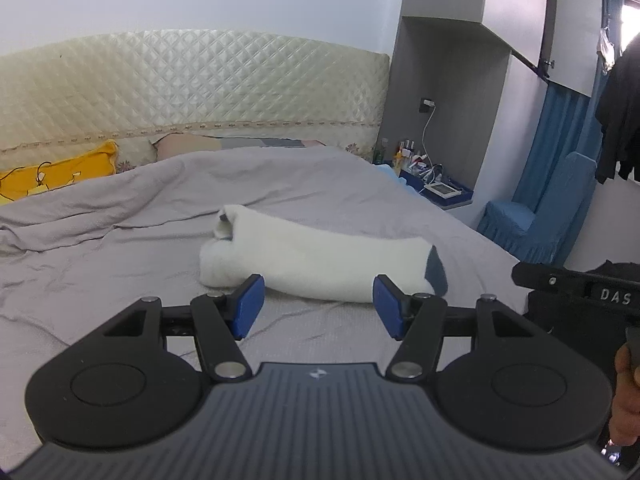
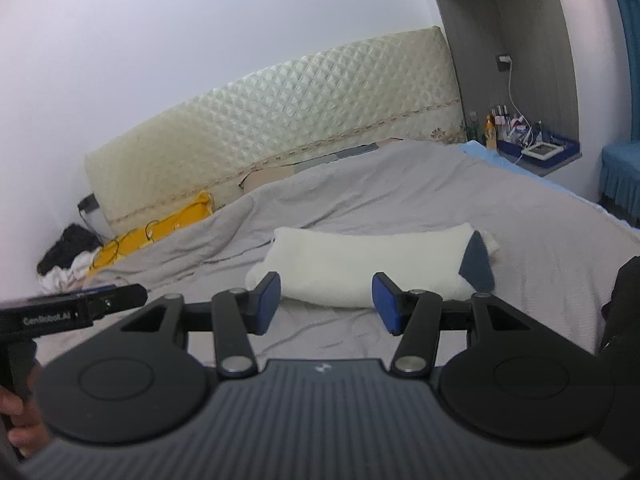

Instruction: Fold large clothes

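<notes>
Both your left gripper [image 1: 319, 304] and right gripper [image 2: 326, 304] hang spread and empty above the folded white fleece garment [image 1: 320, 260], so folding looks finished.

The folded garment [image 1: 316, 256] lies on the bed [image 1: 120, 264], headboard [image 1: 192, 84] behind, nightstand [image 1: 448, 196] to its right.

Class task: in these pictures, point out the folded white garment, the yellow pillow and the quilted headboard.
folded white garment [image 1: 320, 266], left wrist view, middle of its top.
yellow pillow [image 1: 76, 172], left wrist view, its upper face.
quilted headboard [image 2: 280, 120], right wrist view, centre panel.
</notes>
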A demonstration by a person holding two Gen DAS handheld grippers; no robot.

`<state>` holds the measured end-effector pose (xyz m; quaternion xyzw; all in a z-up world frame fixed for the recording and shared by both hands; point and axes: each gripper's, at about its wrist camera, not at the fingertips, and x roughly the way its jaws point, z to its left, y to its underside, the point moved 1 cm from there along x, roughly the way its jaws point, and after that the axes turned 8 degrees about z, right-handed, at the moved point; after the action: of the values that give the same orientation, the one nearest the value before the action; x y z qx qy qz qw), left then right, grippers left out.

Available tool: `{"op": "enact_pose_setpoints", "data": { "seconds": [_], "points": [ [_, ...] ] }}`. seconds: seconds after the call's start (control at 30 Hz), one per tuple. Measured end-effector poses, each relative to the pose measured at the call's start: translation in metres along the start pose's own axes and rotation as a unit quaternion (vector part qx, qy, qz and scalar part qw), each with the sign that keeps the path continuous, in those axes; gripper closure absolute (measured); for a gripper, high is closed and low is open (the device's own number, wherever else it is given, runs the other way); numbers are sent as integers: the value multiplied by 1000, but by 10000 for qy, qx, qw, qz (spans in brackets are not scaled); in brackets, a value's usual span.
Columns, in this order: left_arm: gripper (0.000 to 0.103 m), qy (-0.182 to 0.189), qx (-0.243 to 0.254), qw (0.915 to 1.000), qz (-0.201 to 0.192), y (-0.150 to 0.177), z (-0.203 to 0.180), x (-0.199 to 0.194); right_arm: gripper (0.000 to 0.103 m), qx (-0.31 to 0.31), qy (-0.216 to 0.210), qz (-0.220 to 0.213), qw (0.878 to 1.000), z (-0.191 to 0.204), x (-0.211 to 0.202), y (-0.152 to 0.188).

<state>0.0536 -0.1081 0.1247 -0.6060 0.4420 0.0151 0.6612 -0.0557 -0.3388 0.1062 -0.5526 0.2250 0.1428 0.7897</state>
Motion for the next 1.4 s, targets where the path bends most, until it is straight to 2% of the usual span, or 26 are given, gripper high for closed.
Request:
{"op": "enact_pose_setpoints", "data": {
  "seconds": [0.33, 0.8, 1.33, 1.4],
  "points": [
    [37, -158, 185, 9995, -184, 35, 5, 1, 48, -279, 80, -30, 9996, 6, 15, 42],
    [37, -295, 50, 9993, -220, 72, 17, 22, 48, -470, 330, 28, 9983, 5, 41, 82],
    [37, -290, -144, 9995, -69, 95, 30, 39, 48, -414, 635, -147, 9970, 4, 46, 97],
    [34, -309, -176, 9993, -63, 94, 32, 40, 48, -399, 643, -132, 9970, 4, 46, 98]
  ]
}}
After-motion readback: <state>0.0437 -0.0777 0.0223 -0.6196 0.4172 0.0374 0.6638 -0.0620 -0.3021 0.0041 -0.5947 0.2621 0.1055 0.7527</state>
